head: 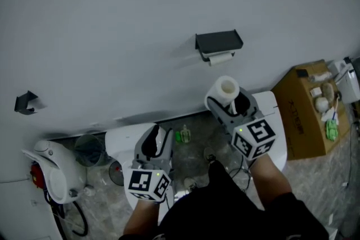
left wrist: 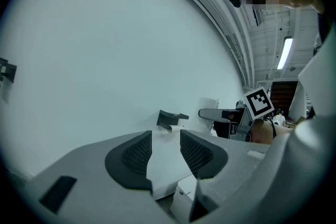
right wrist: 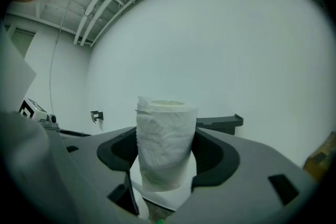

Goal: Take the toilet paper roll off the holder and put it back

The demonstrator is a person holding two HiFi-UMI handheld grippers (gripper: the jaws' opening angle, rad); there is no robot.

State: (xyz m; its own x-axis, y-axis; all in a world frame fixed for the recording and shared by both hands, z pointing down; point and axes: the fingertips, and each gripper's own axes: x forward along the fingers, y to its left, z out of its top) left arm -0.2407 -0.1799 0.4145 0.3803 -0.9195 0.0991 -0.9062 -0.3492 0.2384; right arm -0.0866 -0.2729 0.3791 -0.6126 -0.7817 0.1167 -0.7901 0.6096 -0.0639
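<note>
White tissue, crumpled on its outer wrap, marks the toilet paper roll (right wrist: 165, 126), which is clamped by its sides between the pads of the right gripper (right wrist: 167, 150). The roll is off the wall and carried in the air, with its long axis upright and the open cardboard core turned to the ceiling. The dark holder (head: 219, 42) is fixed to the grey wall (head: 112, 19), ahead of the roll and higher, well apart from it. In the right gripper view its shelf edge is seen just to the right of the roll, behind it. A short pale piece is seen under the shelf, lying level along the wall; whether it is a spindle or a scrap of paper cannot be told.

The coming move is judged to turn on that mismatch: an upright core is held against a mount that appears to run level. A roll of the wrist would therefore be called for before the core can be lined up with it and slid on.

The left gripper (head: 156, 140) is held lower and further from the holder, over the white toilet (head: 119, 146). Its jaws stand slightly apart, with nothing between them. The right hand is plainly the nearer one, and the return is best left to it.
</note>
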